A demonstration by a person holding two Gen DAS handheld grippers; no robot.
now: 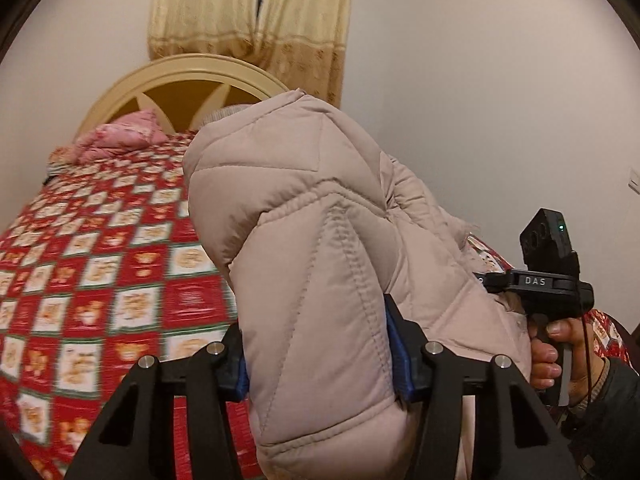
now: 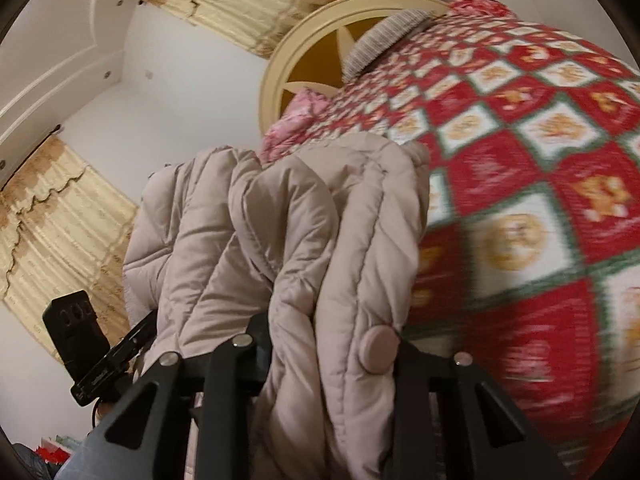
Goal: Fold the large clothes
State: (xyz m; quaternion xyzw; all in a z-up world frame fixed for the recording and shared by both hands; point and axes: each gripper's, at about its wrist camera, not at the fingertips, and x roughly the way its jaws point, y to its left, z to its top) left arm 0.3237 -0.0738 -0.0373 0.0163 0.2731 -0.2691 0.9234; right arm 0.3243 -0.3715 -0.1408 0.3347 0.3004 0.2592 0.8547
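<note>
A pale pink quilted puffer jacket (image 1: 312,240) is held up above the bed. My left gripper (image 1: 320,356) is shut on a thick fold of the jacket, its blue pads (image 1: 396,344) pressing each side. In the right wrist view my right gripper (image 2: 328,356) is shut on a bunched edge of the jacket (image 2: 304,232) by a round snap button (image 2: 378,350). The right gripper with its hand also shows in the left wrist view (image 1: 548,280), behind the jacket. The left gripper also shows in the right wrist view (image 2: 92,348), at the jacket's far side.
The bed has a red, white and green checked cover (image 1: 100,280) with bear prints. A pink pillow (image 1: 120,140) and a cream round headboard (image 1: 180,80) are at its far end. A grey knit item (image 2: 384,36) lies near the headboard. Cream curtains (image 1: 248,12) hang behind.
</note>
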